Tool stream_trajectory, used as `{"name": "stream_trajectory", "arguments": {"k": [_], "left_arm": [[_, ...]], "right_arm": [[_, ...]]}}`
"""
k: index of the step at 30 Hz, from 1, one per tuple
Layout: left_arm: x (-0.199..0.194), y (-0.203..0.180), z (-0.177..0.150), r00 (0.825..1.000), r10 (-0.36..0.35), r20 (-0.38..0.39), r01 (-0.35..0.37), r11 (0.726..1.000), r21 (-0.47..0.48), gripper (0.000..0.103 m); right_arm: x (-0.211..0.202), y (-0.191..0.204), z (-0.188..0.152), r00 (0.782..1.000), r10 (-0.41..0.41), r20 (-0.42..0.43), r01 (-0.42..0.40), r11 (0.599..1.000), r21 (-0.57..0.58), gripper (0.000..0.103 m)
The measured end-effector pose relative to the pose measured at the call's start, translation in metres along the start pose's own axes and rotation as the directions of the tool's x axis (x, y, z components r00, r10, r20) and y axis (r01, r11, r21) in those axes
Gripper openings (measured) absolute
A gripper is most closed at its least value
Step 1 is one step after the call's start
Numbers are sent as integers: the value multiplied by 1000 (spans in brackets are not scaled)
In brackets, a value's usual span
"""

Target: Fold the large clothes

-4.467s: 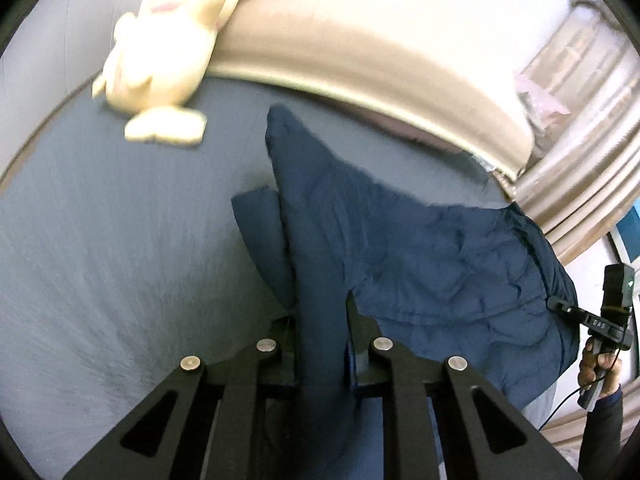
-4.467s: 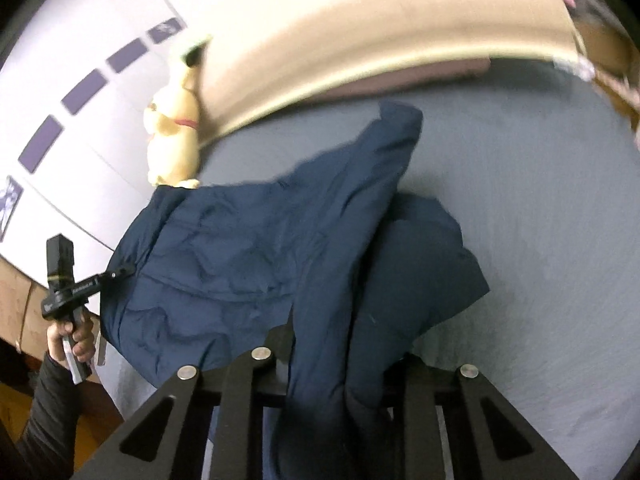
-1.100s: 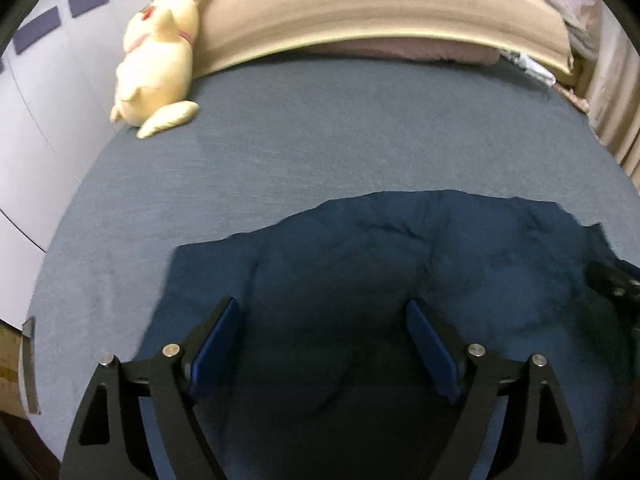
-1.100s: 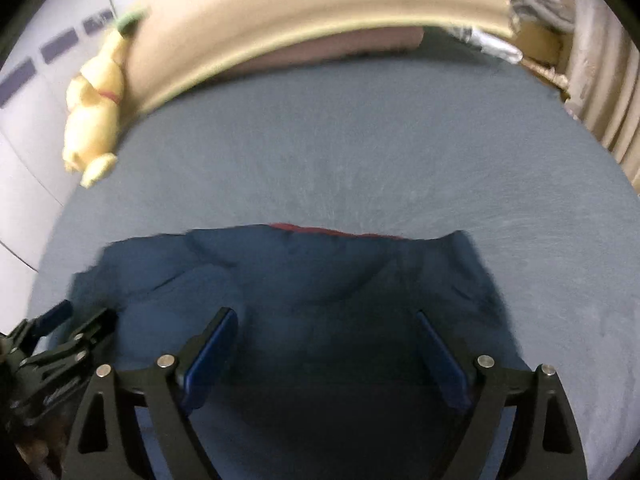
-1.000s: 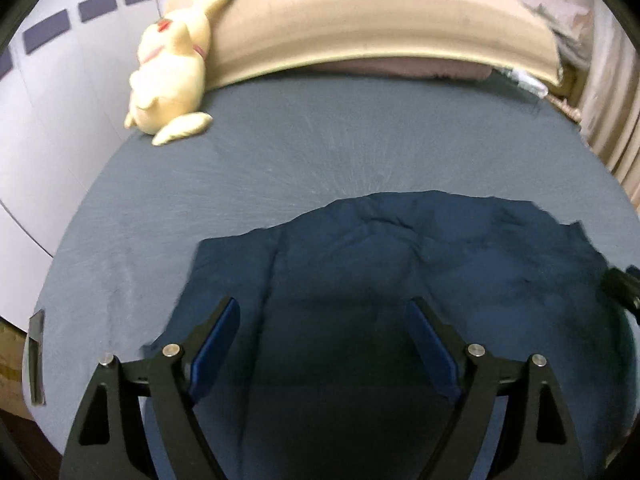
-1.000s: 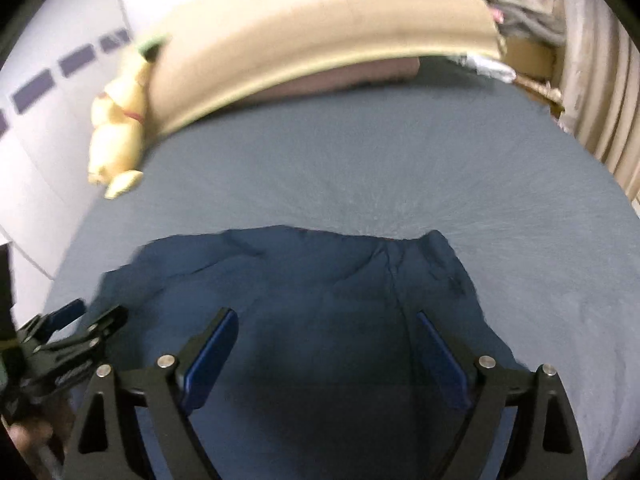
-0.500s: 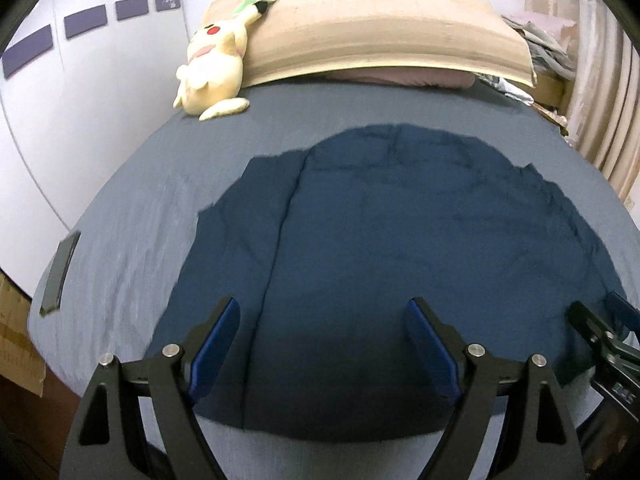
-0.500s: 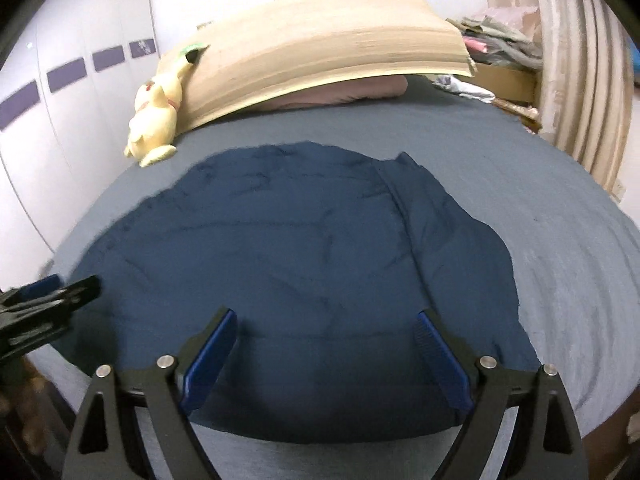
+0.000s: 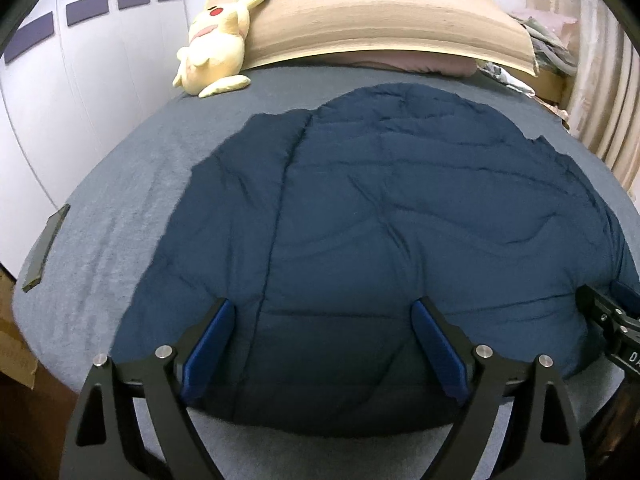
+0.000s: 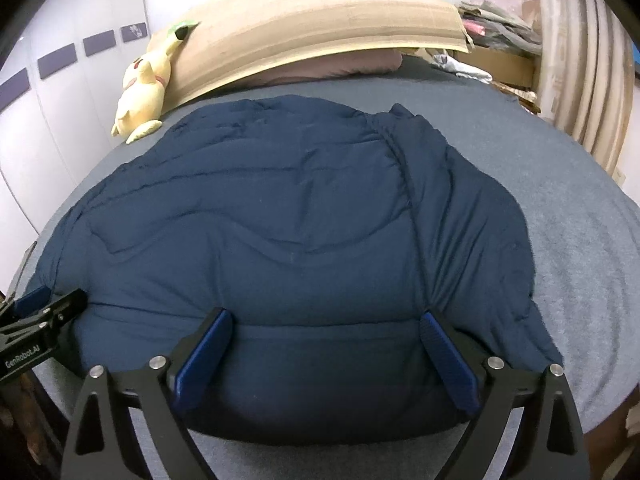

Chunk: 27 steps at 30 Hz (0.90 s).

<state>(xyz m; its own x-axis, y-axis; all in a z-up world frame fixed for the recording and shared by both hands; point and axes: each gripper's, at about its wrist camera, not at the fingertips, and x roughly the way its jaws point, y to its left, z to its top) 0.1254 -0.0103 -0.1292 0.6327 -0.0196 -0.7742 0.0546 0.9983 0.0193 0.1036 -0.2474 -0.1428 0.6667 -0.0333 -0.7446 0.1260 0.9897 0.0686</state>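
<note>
Your bed (image 9: 120, 184) carries the jacket (image 9: 400, 208) spread flat, back up, its hem nearest you, which looks like a layout ready for the first fold. Its sleeves lie tucked along both sides, so the body reads as one broad panel. Your left gripper (image 9: 320, 344) and right gripper (image 10: 326, 348) hover over the hem, fingers apart and holding nothing. A plush (image 9: 214, 36) sits well apart by the headboard.

A plain navy jacket (image 9: 400, 208) lies on a grey-blue bedsheet (image 9: 120, 184) near a pale yellow plush toy (image 9: 216, 36).
</note>
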Motion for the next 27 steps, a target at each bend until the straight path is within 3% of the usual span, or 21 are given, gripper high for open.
{"name": "stream_trajectory", "arguments": {"k": [5,7,10,13,17,22,27], "left_arm": [[-27,5,0,992,56,109,-57,998,0,91],[-13,9,-3,995,86,47,-86,996,-1,91],[-6,20,-9,999,52,5,-51,997,-63,91],[-20,23,-4,999,51,13,-50,996,-80,91],[-60,17,6,995,27,95,-21,997,-69,91],[-113,5,14,982,0,186,5,1000,-25,91],[-141,0,12,976,-39,213,44,999,-18,91]], "right_arm": [[-40,-20,5,993,-23,117,14,997,75,97],[-32,-32,2,996,-37,78,28,993,112,97],[-13,-49,-5,1000,2,-6,-1,987,164,97],[-29,-45,-1,1000,-3,27,-1,988,153,97],[-72,-29,17,994,26,108,-39,992,116,99],[-118,4,20,988,51,143,-54,998,22,103],[-148,20,12,984,62,169,-62,998,-7,103]]}}
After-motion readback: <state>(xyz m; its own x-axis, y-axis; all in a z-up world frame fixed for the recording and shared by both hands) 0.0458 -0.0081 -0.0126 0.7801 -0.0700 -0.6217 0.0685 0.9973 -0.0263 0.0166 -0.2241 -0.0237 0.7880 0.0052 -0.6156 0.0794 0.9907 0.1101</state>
